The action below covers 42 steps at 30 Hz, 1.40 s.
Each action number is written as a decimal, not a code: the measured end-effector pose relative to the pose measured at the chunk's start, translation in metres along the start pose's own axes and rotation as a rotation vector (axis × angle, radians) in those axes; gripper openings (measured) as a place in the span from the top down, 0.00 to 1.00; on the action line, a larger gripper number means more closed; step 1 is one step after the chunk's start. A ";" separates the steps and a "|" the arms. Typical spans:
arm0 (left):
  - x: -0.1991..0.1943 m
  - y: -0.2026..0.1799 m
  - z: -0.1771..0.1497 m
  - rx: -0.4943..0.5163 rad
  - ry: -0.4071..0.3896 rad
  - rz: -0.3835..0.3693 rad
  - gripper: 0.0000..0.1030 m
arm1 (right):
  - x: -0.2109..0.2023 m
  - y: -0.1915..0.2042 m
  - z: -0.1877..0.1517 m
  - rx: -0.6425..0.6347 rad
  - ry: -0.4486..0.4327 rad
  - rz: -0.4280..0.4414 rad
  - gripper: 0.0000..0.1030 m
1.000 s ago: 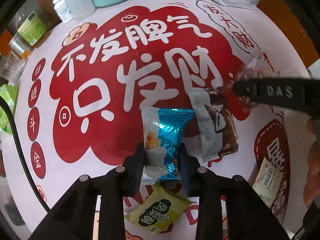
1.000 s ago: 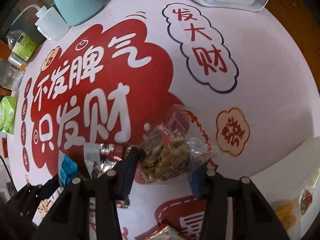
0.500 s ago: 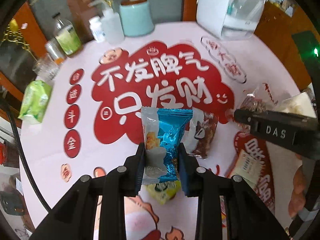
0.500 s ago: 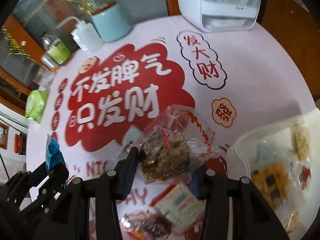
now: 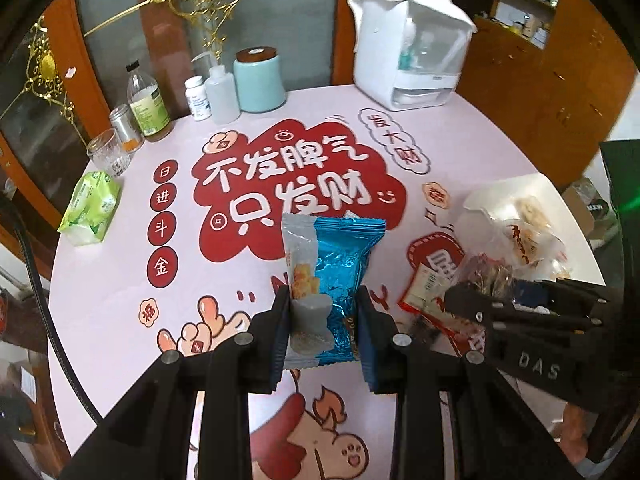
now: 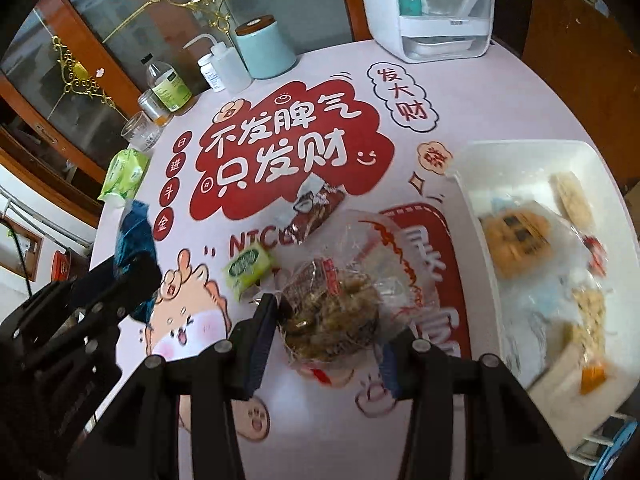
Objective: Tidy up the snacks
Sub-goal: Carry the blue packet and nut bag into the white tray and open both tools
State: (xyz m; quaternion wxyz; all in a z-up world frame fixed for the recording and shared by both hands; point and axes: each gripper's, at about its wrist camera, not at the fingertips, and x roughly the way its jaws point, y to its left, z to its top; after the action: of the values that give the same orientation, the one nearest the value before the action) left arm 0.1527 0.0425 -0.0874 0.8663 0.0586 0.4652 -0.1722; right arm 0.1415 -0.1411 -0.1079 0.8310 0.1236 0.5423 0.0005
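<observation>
Right wrist view: right gripper (image 6: pixel 326 340) clamped on clear bag of brown snacks (image 6: pixel 332 316), left gripper (image 5: pixel 322 332) on blue foil packet (image 5: pixel 336 276); white tray (image 6: pixel 520 152) partly filled, green packet (image 6: pixel 248 268) and brown wrapper (image 6: pixel 318 208) left on table

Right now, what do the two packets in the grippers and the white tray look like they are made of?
Blue packet in the left gripper: probably metallised foil film; shiny, creased, crimped ends.
Clear bag in the right gripper: thin see-through plastic; crinkled, glossy, brown contents showing.
White tray: likely rigid plastic; smooth, opaque, raised rim. Blur leaves it uncertain.
</observation>
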 end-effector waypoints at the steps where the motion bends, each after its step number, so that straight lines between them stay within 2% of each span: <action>1: -0.005 -0.004 -0.002 0.010 -0.004 -0.007 0.72 | -0.006 -0.001 -0.004 0.003 -0.007 -0.003 0.55; 7: -0.026 -0.037 -0.008 0.089 -0.031 -0.040 0.72 | -0.046 -0.021 -0.026 0.033 -0.067 -0.032 0.55; 12: -0.041 -0.071 -0.008 0.128 -0.056 -0.040 0.72 | -0.069 -0.048 -0.036 0.029 -0.104 -0.058 0.55; 20: -0.047 -0.149 -0.003 0.157 -0.065 -0.035 0.72 | -0.090 -0.115 -0.039 0.017 -0.126 -0.086 0.55; 30: -0.028 -0.246 0.004 0.185 -0.049 -0.018 0.72 | -0.095 -0.200 -0.039 0.014 -0.108 -0.106 0.55; 42: 0.019 -0.312 0.020 0.194 0.015 -0.010 0.72 | -0.086 -0.256 -0.042 0.030 -0.084 -0.132 0.55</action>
State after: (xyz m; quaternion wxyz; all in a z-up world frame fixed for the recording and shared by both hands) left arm 0.0678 -0.2582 -0.0736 0.8523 0.1410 0.4530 -0.2203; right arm 0.0344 -0.3926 -0.0994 0.8493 0.0997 0.5139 -0.0676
